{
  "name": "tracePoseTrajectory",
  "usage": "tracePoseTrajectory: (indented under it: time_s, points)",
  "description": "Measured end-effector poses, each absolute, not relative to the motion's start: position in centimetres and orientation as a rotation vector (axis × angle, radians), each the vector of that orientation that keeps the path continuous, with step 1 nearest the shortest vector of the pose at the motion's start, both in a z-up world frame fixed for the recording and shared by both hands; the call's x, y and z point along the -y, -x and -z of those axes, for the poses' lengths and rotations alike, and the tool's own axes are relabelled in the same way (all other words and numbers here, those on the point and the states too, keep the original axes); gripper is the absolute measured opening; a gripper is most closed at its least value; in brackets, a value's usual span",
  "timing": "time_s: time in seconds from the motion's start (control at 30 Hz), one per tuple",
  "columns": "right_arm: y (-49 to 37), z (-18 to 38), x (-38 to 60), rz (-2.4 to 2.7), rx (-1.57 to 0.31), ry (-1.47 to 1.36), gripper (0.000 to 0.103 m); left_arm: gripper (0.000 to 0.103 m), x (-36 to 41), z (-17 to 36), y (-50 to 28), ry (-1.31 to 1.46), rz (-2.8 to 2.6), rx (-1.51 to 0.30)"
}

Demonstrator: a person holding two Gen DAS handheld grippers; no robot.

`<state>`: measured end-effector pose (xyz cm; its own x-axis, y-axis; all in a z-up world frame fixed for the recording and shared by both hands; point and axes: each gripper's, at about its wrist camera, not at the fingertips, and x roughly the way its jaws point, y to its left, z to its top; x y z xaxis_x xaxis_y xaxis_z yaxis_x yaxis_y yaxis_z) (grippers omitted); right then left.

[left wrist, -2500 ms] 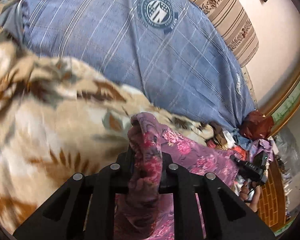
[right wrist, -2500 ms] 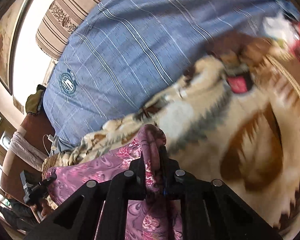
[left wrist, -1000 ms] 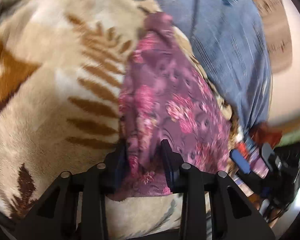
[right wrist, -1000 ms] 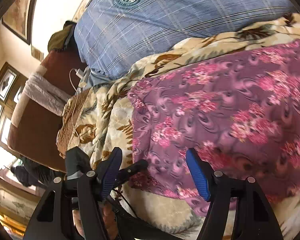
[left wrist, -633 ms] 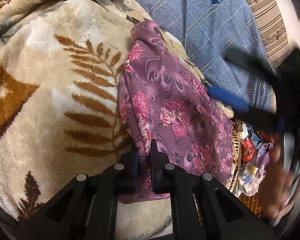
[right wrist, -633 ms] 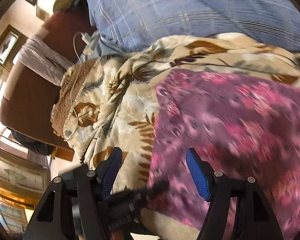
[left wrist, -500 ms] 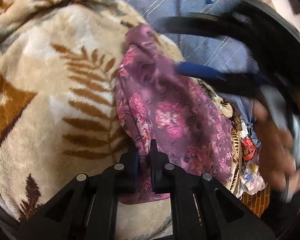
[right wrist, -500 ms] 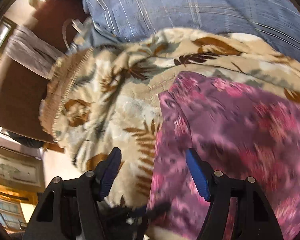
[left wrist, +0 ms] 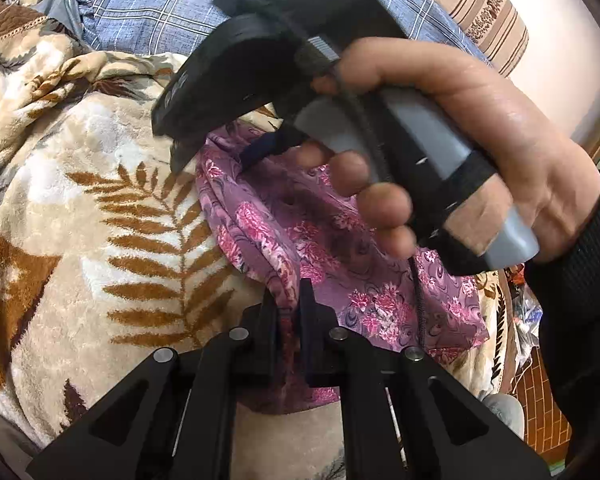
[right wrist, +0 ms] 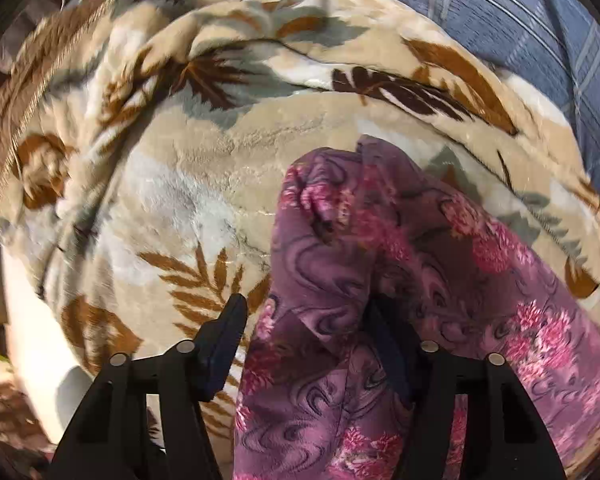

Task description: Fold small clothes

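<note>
While the purple floral garment [left wrist: 340, 264] lies on the leaf-print blanket [left wrist: 100, 240], left gripper [left wrist: 288, 312] jaws pinching its near edge, right gripper [right wrist: 308, 332] jaws spread around a raised fold at the far end.

My right gripper [right wrist: 300, 320] is spread wide around a raised fold of the purple cloth [right wrist: 380, 280] on the leaf blanket [right wrist: 180, 184]; blue sheet [right wrist: 500, 4] far right.

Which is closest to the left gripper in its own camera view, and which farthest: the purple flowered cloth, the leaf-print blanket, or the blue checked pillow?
1. Purple flowered cloth, pinched in the left gripper.
2. Leaf-print blanket, underneath and leftward.
3. Blue checked pillow, at the top, beyond the blanket.
</note>
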<state>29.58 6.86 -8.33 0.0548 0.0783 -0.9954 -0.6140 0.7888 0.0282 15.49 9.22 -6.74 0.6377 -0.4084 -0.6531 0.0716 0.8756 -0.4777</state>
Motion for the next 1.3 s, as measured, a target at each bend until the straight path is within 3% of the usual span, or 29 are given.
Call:
tracePoseTrajectory:
  time_s: [0.1,0.17,0.47,0.73,0.87,1.07,1.2,1.3]
  points:
    - [-29.3,8.4,-6.7,-0.544,-1.405,0.52,0.02,0.006,-9.4,6.8,-15.5,0.442,0.283,-0.833]
    - [-29.5,7.2,-5.5,-0.57,-1.39,0.446,0.015,0.006,-9.6,6.7,-15.4,0.451,0.289,-0.829]
    - [-28.7,-1.6,8.2,-0.725,-1.238,-0.086,0.013,0.006,-7.5,3.5,-13.8,0.44,0.462,-0.811]
    - [-27.3,-6.3,24.8,-0.728,-1.049,-0.389,0.014,0.006,3.9,-2.1,-13.1,0.276,0.661,-0.815]
    - [-27.0,-4.9,32.3,-0.704,-1.002,-0.492,0.014,0.006,10.1,-1.4,-13.4,0.201,0.706,-0.848]
    - [-28.0,1.9,40.2,-0.663,-0.999,-0.663,0.014,0.006,18.5,3.0,-14.7,0.043,0.705,-0.964]
    - [-29.6,7.5,43.5,-0.624,-1.055,-0.835,0.014,0.006,21.3,5.7,-15.9,-0.003,0.685,-1.031]
    - [-30.3,8.5,44.2,-0.665,-1.069,-0.884,0.014,0.006,22.0,5.7,-15.5,-0.02,0.666,-1.031]
